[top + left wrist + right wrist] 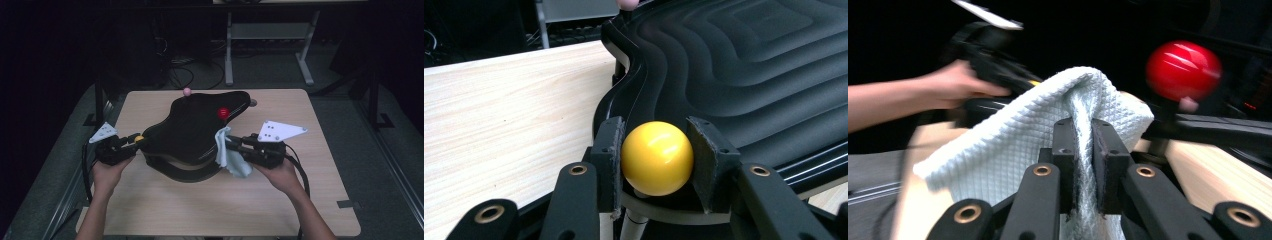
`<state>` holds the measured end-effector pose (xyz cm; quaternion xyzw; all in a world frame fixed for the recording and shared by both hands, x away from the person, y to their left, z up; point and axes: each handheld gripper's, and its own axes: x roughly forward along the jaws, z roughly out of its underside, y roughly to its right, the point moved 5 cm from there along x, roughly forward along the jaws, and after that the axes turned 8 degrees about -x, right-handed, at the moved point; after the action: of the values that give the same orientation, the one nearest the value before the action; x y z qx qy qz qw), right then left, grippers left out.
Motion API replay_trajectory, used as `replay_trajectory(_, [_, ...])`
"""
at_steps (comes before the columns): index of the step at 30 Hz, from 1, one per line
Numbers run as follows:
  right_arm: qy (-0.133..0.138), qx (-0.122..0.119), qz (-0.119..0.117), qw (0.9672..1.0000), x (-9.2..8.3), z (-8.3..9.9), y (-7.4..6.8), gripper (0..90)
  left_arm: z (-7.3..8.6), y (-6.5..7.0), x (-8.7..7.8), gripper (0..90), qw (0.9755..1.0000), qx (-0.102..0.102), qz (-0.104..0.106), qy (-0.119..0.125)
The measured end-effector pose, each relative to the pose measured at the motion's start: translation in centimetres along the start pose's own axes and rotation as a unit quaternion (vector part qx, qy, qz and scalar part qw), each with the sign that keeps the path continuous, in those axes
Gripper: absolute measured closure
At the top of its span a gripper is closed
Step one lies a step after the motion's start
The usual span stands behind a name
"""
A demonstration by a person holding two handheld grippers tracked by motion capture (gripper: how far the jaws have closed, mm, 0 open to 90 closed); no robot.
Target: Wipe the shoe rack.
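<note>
Dark room surrounds a pale wooden table [280,200]. At centre lies the black ridged curved board [192,132]. My left gripper [657,157] clamps its yellow ball knob [657,158] at the middle left, probably to steady it, while my right gripper [1082,150] pinches a white waffle-weave cloth [1013,155] against the board's right edge for wiping.

The ridged board [192,131] lies in the middle of the tabletop [280,195]. At the board's left edge, a ball knob [139,138] sits between the left hand-held gripper [131,140] jaws. At its right edge hangs the cloth [229,155], pinched by the right hand-held gripper [231,143]; another ball knob [223,113] stands on the board behind the cloth.
</note>
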<state>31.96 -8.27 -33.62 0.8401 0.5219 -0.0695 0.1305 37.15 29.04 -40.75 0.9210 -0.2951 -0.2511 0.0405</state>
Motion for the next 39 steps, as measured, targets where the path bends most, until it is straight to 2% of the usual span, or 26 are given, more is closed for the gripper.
replay_trajectory(5, [-0.013, 0.023, 0.029, 0.9992, 0.5, 0.9, 1.9, 81.5, 0.0, 0.0, 0.0, 60.1, 1.0000, 0.000, 0.003, 0.000])
replay_trajectory(9, [0.011, 0.026, 0.052, 0.9982, -0.4, 0.3, 2.7, 81.7, 0.0, 0.0, 0.0, 60.1, 1.0000, 0.001, 0.002, 0.000])
replay_trajectory(12, [0.029, 0.023, 0.068, 0.9970, -1.0, -0.8, 3.1, 81.7, 0.0, 0.0, 0.0, 60.1, 1.0000, 0.002, 0.002, 0.000])
replay_trajectory(15, [0.027, 0.020, 0.080, 0.9962, -0.5, -1.1, 3.7, 81.7, 0.0, 0.0, 0.0, 60.1, 1.0000, 0.001, 0.001, 0.000])
replay_trajectory(21, [-0.015, 0.035, 0.075, 0.9964, 1.0, 0.9, 4.1, 81.5, 0.0, 0.0, 0.0, 60.1, 1.0000, 0.001, 0.002, 0.001])
replay_trajectory(23, [-0.017, 0.033, 0.079, 0.9962, 0.9, 0.9, 4.1, 81.4, 0.0, 0.0, 0.0, 60.1, 1.0000, 0.000, 0.003, 0.002])
replay_trajectory(27, [0.010, 0.032, 0.084, 0.9959, 0.1, -0.5, 4.5, 81.5, 0.0, 0.0, 0.0, 60.1, 1.0000, 0.000, 0.002, 0.002])
replay_trajectory(29, [0.000, 0.029, 0.085, 0.9959, 0.5, -0.4, 4.5, 81.5, 0.0, 0.0, 0.0, 60.1, 1.0000, 0.001, 0.001, 0.001])
replay_trajectory(32, [-0.012, 0.039, 0.077, 0.9962, 1.4, 0.7, 4.3, 81.4, 0.0, 0.0, 0.0, 60.1, 1.0000, 0.002, 0.000, 0.001])
replay_trajectory(34, [-0.034, 0.032, 0.068, 0.9966, 2.1, 1.5, 3.8, 81.4, 0.0, -0.1, 0.0, 60.1, 1.0000, 0.003, 0.002, 0.001])
replay_trajectory(37, [-0.035, 0.035, 0.072, 0.9962, 1.9, 1.8, 3.9, 81.4, 0.0, 0.0, 0.0, 60.1, 1.0000, 0.003, 0.001, 0.000])
replay_trajectory(39, [-0.039, 0.033, 0.087, 0.9949, 1.4, 1.8, 4.5, 81.4, 0.0, 0.0, 0.0, 60.2, 1.0000, 0.005, 0.001, 0.000])
